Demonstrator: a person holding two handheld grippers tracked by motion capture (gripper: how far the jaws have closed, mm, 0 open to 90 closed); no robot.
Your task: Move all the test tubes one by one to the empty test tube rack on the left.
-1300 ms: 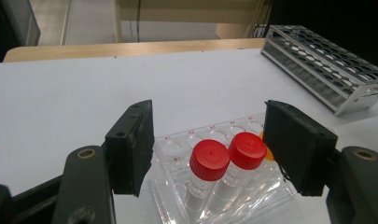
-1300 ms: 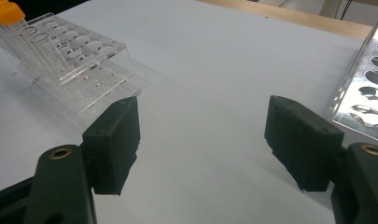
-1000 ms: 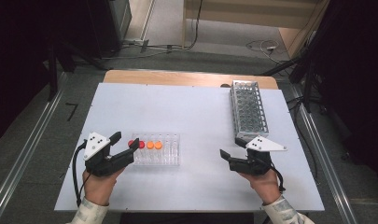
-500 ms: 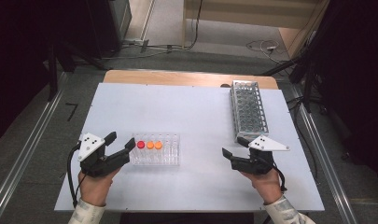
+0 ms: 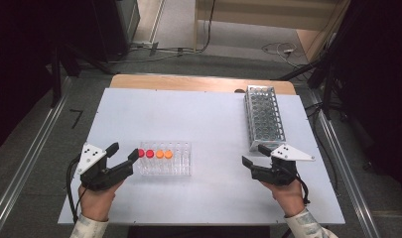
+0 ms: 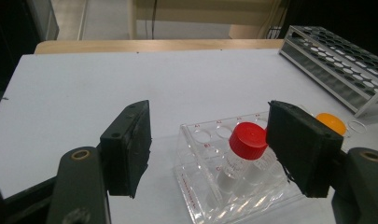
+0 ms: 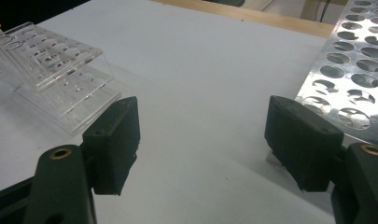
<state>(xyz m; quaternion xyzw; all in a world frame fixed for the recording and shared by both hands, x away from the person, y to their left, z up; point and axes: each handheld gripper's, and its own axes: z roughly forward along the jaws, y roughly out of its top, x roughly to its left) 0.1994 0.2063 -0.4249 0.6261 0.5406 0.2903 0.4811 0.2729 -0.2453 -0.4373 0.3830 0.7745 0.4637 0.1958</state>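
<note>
A white table top [image 5: 208, 114] seen from above, with a person's two hands coming in from its near edge, each holding a black two-jaw gripper.

Near the near left corner, the left gripper [image 5: 123, 153] rests low over the table in the person's left hand [image 5: 96, 201]. Its jaws are spread wide and hold nothing. They point toward the left end of a clear plastic tube rack [image 5: 166, 159], which sits just beside them on the near half of the table, left of centre. In the left gripper view the rack's near corner lies between the two jaws, but the pads do not touch it.

The clear rack holds four capped tubes in a row along its left part: two red-capped tubes [image 5: 145, 153], then two orange-capped tubes [image 5: 164, 154]. In the left gripper view the nearest red cap [image 6: 248, 138] stands just inside the right-hand jaw, apart from it, and an orange cap [image 6: 331, 122] peeks out behind that jaw.

Further right, near the near right part of the table, the right gripper [image 5: 253, 154] sits in the person's right hand [image 5: 288, 191]. Its jaws are also spread wide with bare table between them.

Just beyond the right gripper, a metal tube rack [image 5: 264, 117] lies along the right side, running toward the far edge, well apart from the clear rack.
</note>
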